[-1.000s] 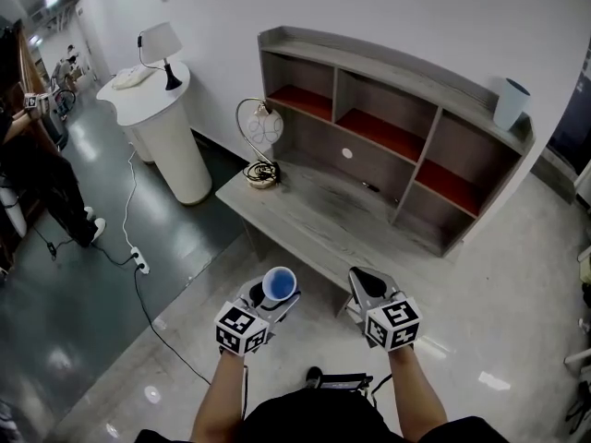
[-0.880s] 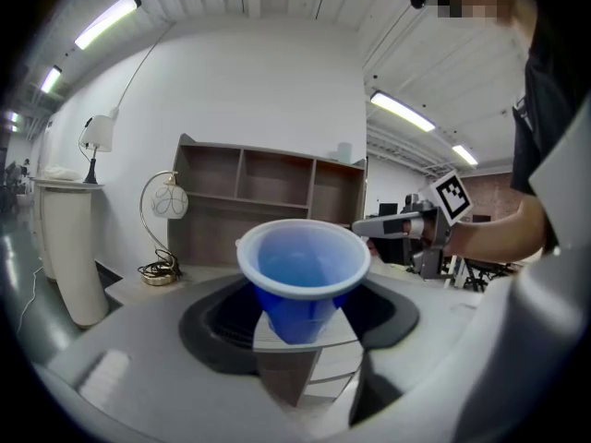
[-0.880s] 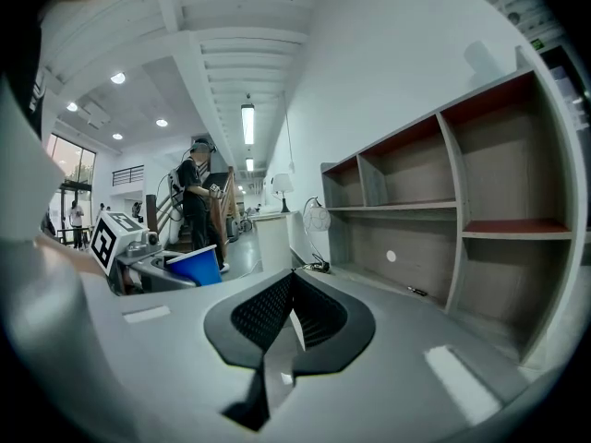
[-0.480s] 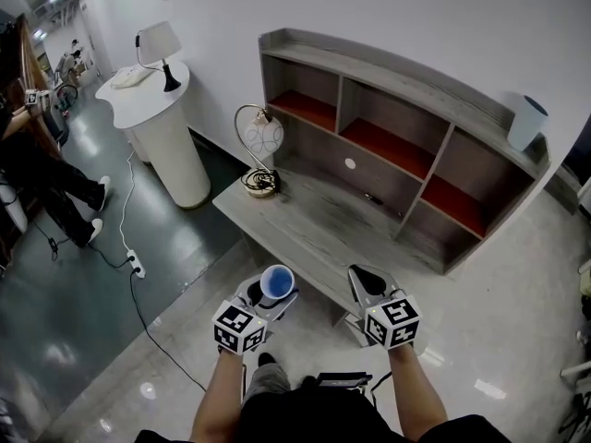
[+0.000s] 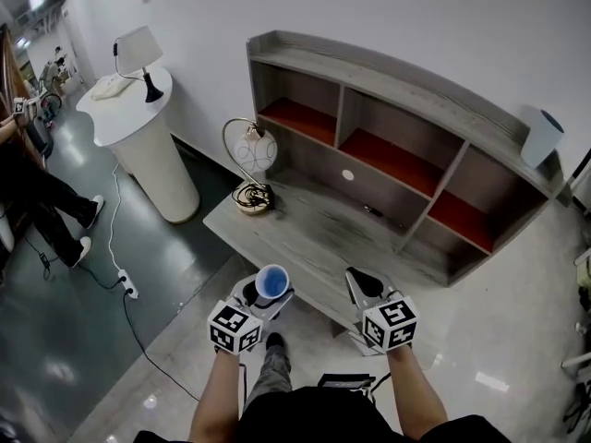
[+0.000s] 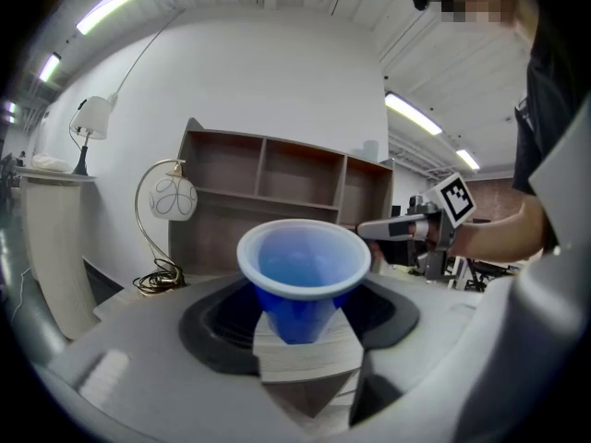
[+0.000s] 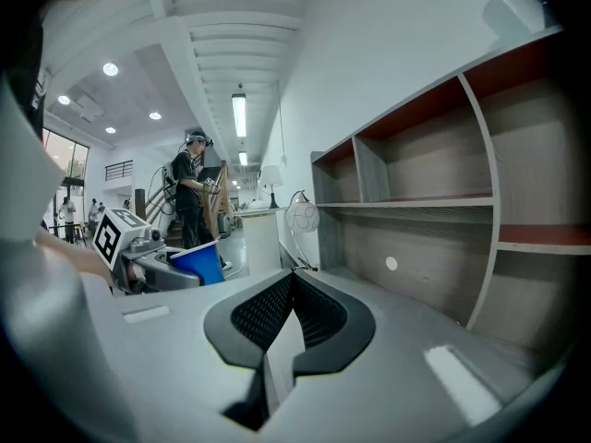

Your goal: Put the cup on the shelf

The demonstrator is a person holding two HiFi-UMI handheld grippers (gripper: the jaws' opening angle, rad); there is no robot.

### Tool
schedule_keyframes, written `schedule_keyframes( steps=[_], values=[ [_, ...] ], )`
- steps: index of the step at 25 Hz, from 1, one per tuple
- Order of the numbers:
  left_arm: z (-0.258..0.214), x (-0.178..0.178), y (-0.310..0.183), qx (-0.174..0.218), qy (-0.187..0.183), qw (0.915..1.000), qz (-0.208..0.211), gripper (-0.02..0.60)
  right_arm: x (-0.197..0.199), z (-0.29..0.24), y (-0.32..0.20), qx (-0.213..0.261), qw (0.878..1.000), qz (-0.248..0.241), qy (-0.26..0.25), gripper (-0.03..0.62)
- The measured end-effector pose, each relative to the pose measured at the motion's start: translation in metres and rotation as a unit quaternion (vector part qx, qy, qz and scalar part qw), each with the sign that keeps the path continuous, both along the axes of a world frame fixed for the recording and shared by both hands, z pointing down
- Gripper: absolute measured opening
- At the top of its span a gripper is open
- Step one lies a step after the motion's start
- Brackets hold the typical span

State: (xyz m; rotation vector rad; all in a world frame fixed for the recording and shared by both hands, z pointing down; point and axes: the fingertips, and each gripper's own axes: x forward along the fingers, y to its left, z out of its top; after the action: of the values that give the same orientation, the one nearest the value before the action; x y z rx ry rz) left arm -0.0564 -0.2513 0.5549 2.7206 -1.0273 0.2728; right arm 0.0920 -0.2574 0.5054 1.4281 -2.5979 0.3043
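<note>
A blue cup (image 5: 271, 281) with a white rim stands upright between the jaws of my left gripper (image 5: 263, 293), which is shut on its lower body. The left gripper view shows the cup (image 6: 303, 266) close up, in front of the grey shelf unit (image 6: 277, 178). My right gripper (image 5: 363, 284) is level with the left one, its jaws together and empty. Both grippers hover at the near edge of the low grey bench (image 5: 305, 220). Behind the bench rises the shelf unit (image 5: 397, 109) with red-floored compartments. In the right gripper view the cup (image 7: 199, 264) appears at the left.
A globe lamp (image 5: 251, 150) with a coiled cable sits at the bench's left end. A white round pedestal (image 5: 138, 137) bearing a table lamp stands further left. A pale cylinder (image 5: 541, 138) rests on the shelf's top right. A person (image 5: 37, 192) stands at the far left, and a cable (image 5: 120, 247) runs across the floor.
Both grippers have moved forward to the bench's near edge, and the shelf looks nearer. The cup stays held in the left gripper.
</note>
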Motion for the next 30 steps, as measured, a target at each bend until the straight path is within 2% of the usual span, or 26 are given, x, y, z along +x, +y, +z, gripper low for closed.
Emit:
schedule_keyframes(
  steps=[18, 30],
  values=[
    [-0.015, -0.048, -0.169, 0.009, 0.010, 0.9973, 0.072, 0.262, -0.054, -0.012, -0.140, -0.006, 0.997, 0.079, 0.008, 0.012],
    [-0.012, -0.044, -0.211, 0.003, 0.010, 0.9944, 0.105, 0.262, -0.069, -0.009, -0.177, -0.009, 0.996, 0.093, 0.010, 0.012]
  ],
)
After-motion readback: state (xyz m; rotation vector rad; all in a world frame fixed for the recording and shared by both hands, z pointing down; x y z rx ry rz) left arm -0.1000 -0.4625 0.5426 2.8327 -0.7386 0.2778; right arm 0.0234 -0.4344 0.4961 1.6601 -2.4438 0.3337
